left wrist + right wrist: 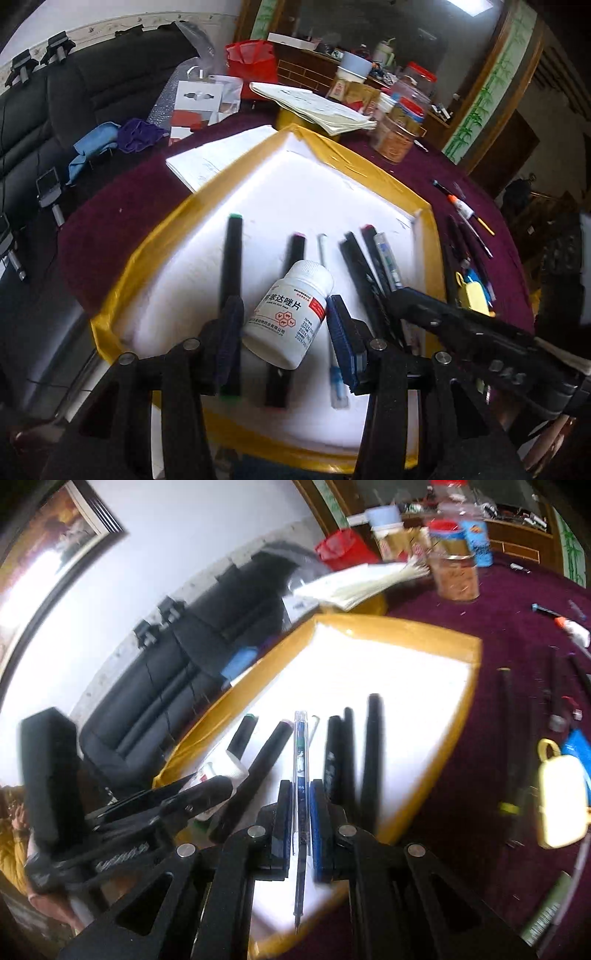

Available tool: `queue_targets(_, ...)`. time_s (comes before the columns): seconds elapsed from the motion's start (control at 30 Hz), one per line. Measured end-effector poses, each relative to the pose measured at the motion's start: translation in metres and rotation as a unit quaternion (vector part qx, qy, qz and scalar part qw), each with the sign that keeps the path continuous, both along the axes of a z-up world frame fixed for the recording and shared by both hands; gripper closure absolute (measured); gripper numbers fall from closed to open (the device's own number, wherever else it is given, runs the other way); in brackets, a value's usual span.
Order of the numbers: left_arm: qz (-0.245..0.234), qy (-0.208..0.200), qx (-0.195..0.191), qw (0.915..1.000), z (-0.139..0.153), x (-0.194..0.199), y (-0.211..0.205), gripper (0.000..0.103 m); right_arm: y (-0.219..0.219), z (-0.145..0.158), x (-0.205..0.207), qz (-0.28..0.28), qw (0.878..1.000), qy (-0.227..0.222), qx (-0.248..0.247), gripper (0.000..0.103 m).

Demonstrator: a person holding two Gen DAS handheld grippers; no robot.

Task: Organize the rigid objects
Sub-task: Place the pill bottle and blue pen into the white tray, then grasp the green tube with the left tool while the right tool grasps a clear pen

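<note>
Over tray (373,177): bottle (291,314), pen (300,771) gripped.

The left gripper (284,325) is pointing forward and down, its jaws standing partly apart and pressing a bottle (291,314) from both sides. The blue pads (341,332) are facing inward. The right gripper (300,819) is pointing forward and down, its jaws nearly together and clamping a pen (300,775) between them. In the left view, the right gripper body is reaching in from the lower right.
</note>
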State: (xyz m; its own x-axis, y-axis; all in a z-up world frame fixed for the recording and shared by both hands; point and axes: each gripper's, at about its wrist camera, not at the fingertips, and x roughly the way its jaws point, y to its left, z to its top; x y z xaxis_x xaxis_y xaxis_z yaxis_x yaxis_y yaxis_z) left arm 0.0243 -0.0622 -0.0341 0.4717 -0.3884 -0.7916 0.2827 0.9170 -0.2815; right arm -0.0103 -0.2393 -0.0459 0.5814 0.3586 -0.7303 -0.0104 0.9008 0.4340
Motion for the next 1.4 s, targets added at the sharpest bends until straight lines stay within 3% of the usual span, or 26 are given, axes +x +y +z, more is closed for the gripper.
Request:
queue_targets(0.23,0.014,0.020,0.025,0.9994,-0.011,0.016,0.002,0.059,0.015,-0.017,0.020,-0.013,0.999,0.038,-0.029,0.095)
queue_targets(0.43,0.000,0.022,0.029,0.9993,-0.010,0.015,0.001,0.056,0.023,-0.016,0.019,-0.022,0.996,0.040,-0.072,0.094)
queue_targets(0.57,-0.015,0.018,0.039,0.9990,-0.008,0.001,0.001,0.050,0.018,-0.010,0.013,-0.022,0.997,0.029,-0.063,0.091)
queue_targets(0.63,-0.015,0.012,0.047,0.9987,-0.004,-0.007,0.001,0.050,0.014,-0.006,0.009,-0.024,0.998,0.018,-0.056,0.081)
queue_targets(0.73,-0.012,-0.003,0.031,0.9995,0.007,-0.020,0.001,0.050,0.001,0.006,-0.011,-0.024,0.999,-0.015,-0.025,0.078)
queue_targets(0.83,-0.044,-0.009,0.001,0.9990,0.016,-0.043,-0.016,0.050,-0.019,0.016,-0.043,-0.036,0.999,-0.040,-0.003,0.071)
queue_targets(0.93,-0.102,-0.012,-0.018,0.9945,0.020,-0.068,-0.048,0.050,-0.047,0.016,-0.083,-0.053,0.998,-0.044,0.014,0.070)
queue_targets(1.17,-0.207,-0.006,-0.028,0.9778,0.028,-0.105,-0.121,0.050,-0.140,0.000,-0.165,-0.185,0.983,-0.011,-0.015,0.070)
queue_targets(1.27,-0.222,-0.015,-0.017,0.9748,0.031,-0.117,-0.135,0.050,-0.157,-0.012,-0.172,-0.209,0.977,0.016,-0.030,0.072)
queue_targets(1.4,-0.221,-0.006,-0.003,0.9754,0.026,-0.124,-0.137,0.050,-0.146,-0.017,-0.163,-0.196,0.976,0.036,-0.085,0.078)
